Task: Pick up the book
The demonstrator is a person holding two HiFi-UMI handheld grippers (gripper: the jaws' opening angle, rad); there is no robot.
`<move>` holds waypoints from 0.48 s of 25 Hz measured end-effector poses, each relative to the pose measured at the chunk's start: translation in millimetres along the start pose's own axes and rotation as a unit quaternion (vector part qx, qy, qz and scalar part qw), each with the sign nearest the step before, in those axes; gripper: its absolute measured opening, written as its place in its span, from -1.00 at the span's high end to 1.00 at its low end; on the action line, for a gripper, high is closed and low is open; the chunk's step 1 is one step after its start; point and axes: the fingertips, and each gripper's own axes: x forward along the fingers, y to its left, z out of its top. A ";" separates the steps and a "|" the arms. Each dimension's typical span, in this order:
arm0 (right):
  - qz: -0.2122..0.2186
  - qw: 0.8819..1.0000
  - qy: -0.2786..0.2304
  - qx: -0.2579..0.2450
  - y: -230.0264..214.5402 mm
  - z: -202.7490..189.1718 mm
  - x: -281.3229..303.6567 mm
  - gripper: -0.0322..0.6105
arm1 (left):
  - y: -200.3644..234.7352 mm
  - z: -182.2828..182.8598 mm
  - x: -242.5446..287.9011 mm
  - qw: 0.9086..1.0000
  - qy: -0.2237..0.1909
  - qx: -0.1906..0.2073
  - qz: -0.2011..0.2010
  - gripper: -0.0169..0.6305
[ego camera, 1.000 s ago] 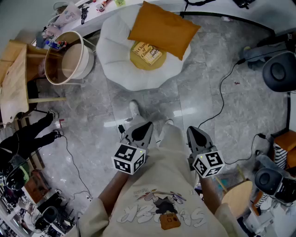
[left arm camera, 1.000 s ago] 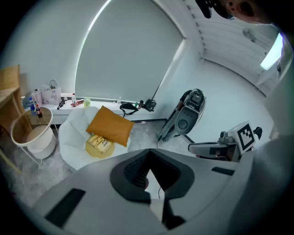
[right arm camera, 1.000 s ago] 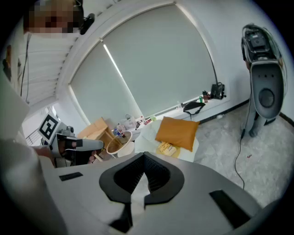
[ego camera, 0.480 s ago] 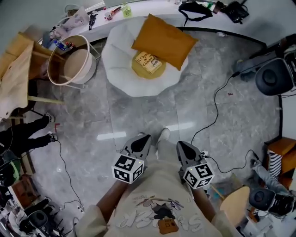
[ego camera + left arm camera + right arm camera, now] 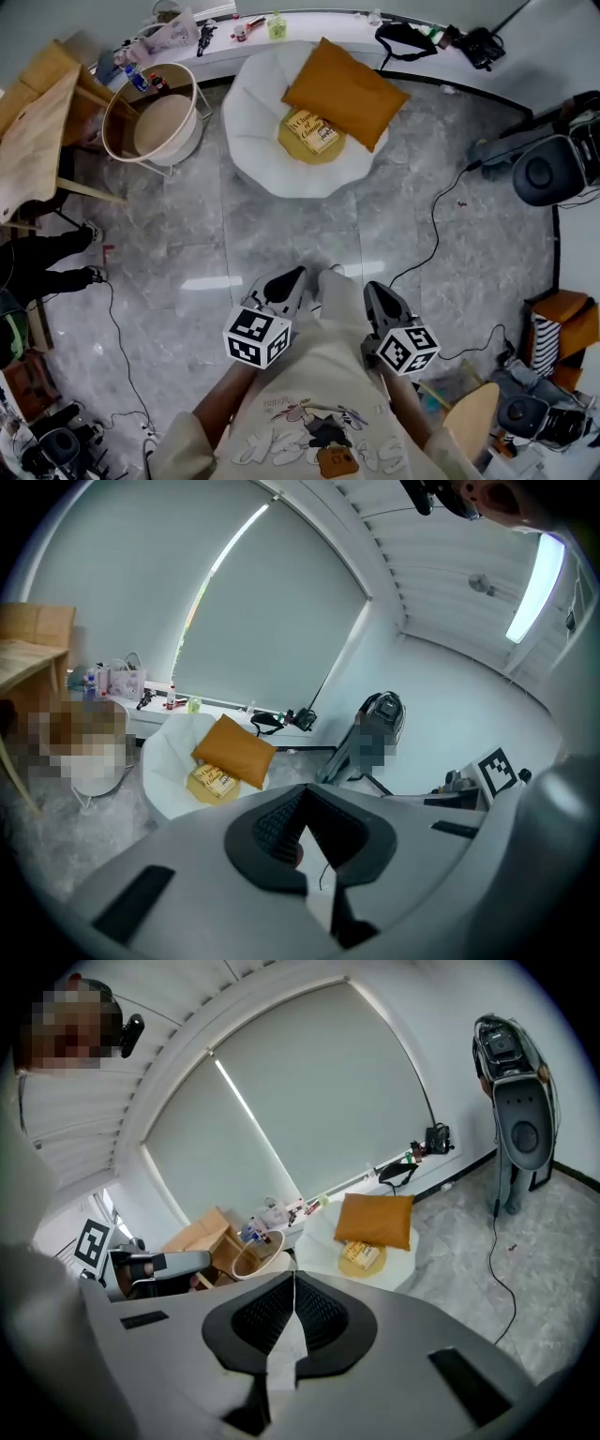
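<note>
Your left gripper [image 5: 292, 277] is low in the head view, close to your body, and its jaws are pressed together with nothing between them. The left gripper view shows the same: the two dark pads meet at their tips, and only floor is visible past them. Your right gripper [image 5: 377, 292] is just right of it, level with it, and it too is closed on nothing (its own view shows the pads meeting along one thin line). Each gripper carries its marker cube [image 5: 256, 336] on the end nearest you.

The book [image 5: 312, 131] is well apart from both grippers, at the far side of the grey stone floor [image 5: 187, 234]. It lies flat, cover up, on a yellow round pad [image 5: 300, 152] in the seat of a white armchair [image 5: 253, 141]. Its far right side is right against the orange cushion [image 5: 347, 92], which leans across the far right of the seat. Both gripper views have the book ahead of the jaws and above them in the picture.

A round pale basket [image 5: 155, 122] stands left of the armchair, and a wooden table [image 5: 37, 131] is further left. A black cable [image 5: 436, 220] trails over the floor to the right.
</note>
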 end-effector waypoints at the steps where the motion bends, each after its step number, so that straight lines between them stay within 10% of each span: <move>1: -0.002 1.000 -0.001 0.004 1.4 -3.7 1.9 0.82 | 5.2 0.1 -2.2 1.000 -0.004 0.002 0.002 0.93; 12: 0.008 1.000 0.001 -0.017 -14.1 33.7 46.2 0.83 | 41.9 26.6 15.0 1.000 -0.012 -0.003 0.026 0.93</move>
